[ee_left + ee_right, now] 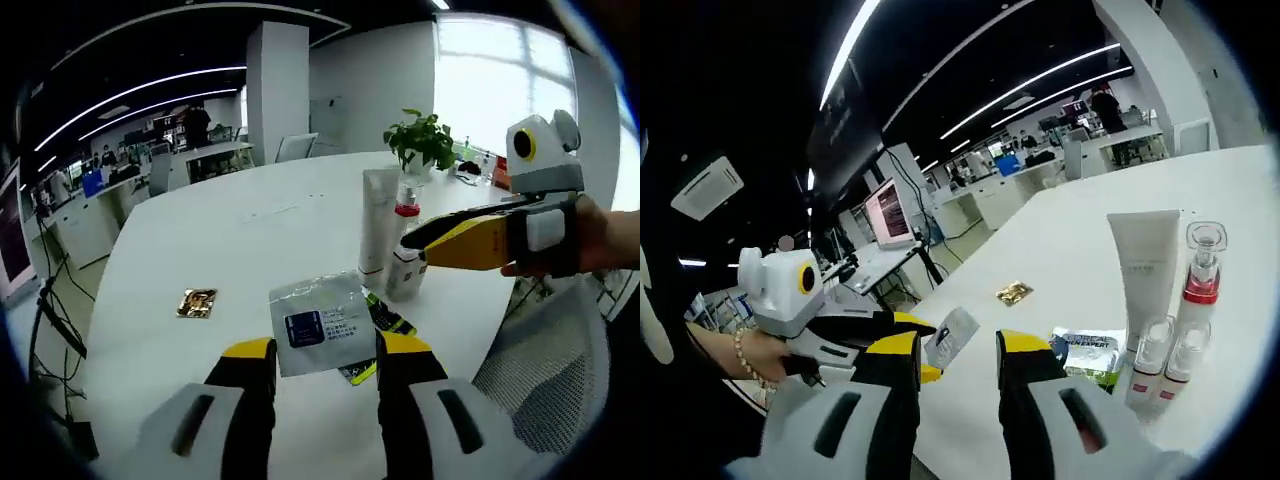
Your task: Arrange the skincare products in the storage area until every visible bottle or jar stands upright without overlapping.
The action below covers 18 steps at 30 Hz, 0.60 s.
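On the round white table, near its right edge, stands an upright cluster of skincare items: a tall white squeeze tube on its cap, a clear pump bottle with a red collar just beside it, and a small white bottle in front. In the left gripper view, rising from the bottom, the left gripper with yellow-tipped black jaws closed on a flat white sachet with a blue label, held above the tabletop; under it, a dark sachet with yellow print lying flat. Farther left on the table, a small gold foil packet, well apart. Reaching in from the right, the right gripper, held level in a person's hand, tips close to the bottles; contact cannot be told. In the right gripper view, right gripper's jaws parted with nothing between them, two small clear-capped bottles standing before the tube, and a silvery sachet lying beside them. Behind the cluster, a potted green plant.
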### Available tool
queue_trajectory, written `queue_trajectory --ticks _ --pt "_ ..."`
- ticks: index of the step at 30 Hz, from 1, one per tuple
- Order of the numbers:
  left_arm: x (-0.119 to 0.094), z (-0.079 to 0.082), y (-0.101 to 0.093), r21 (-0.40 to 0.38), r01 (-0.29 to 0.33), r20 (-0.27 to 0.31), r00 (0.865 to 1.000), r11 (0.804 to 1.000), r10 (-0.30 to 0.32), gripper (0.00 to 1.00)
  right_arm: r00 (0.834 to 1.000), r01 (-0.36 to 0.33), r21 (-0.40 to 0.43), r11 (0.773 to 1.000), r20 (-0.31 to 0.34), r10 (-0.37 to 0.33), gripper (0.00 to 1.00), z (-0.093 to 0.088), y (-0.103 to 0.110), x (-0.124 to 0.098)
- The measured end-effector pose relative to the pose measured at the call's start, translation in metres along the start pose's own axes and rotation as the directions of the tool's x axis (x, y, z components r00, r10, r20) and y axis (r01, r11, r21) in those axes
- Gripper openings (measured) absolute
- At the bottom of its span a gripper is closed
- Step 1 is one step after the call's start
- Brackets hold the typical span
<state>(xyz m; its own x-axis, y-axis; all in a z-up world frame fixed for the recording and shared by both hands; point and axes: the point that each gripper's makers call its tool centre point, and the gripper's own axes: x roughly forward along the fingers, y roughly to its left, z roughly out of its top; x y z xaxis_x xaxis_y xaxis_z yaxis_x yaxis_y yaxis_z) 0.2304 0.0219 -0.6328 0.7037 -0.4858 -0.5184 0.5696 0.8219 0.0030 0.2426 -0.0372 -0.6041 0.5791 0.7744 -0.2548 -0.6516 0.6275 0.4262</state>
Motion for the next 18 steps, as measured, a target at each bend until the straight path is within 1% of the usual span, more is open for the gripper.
queue_trajectory --ticks 1,4,6,8,10,14,15,16,18 --pt "0.0 0.0 0.0 0.002 0.0 0.001 1.0 1.0 0.0 0.35 1.0 0.001 0.01 1.0 -0.007 -0.001 0.26 -0.002 0.0 0.001" --pt "-0.006 0.006 -0.005 0.033 -0.006 0.015 1.0 0.999 0.006 0.35 1.0 -0.018 0.069 0.997 0.014 0.017 0.22 -0.001 0.004 0.006" --pt "-0.009 0.007 -0.007 0.046 -0.006 0.017 1.0 0.999 0.005 0.35 1.0 -0.014 0.08 0.997 0.013 0.013 0.21 0.0 0.003 0.007" --pt "-0.011 0.01 -0.009 0.059 -0.006 0.026 1.0 0.998 0.005 0.35 0.999 -0.037 0.135 0.99 0.009 0.037 0.2 -0.001 0.006 0.009" --pt "-0.012 0.014 -0.012 0.084 -0.006 0.033 0.999 0.996 0.003 0.35 0.999 -0.05 0.144 0.988 0.016 0.048 0.16 0.0 0.007 0.011" --pt "-0.01 0.014 -0.014 0.086 0.004 0.037 0.999 0.996 -0.007 0.35 0.998 -0.057 0.18 0.982 0.009 0.056 0.07 -0.003 0.009 0.013" --pt "-0.009 0.014 -0.016 0.084 0.009 0.034 0.999 0.996 -0.012 0.35 0.998 -0.056 0.186 0.981 0.006 0.056 0.03 -0.004 0.009 0.012" --pt "-0.009 0.014 -0.017 0.08 0.011 0.034 0.999 0.997 -0.014 0.35 0.998 -0.055 0.192 0.98 0.007 0.055 0.02 -0.004 0.009 0.011" --pt "-0.008 0.012 -0.016 0.074 0.013 0.028 0.999 0.997 -0.015 0.35 0.997 -0.081 0.229 0.97 0.024 0.077 0.01 -0.003 0.009 0.011"
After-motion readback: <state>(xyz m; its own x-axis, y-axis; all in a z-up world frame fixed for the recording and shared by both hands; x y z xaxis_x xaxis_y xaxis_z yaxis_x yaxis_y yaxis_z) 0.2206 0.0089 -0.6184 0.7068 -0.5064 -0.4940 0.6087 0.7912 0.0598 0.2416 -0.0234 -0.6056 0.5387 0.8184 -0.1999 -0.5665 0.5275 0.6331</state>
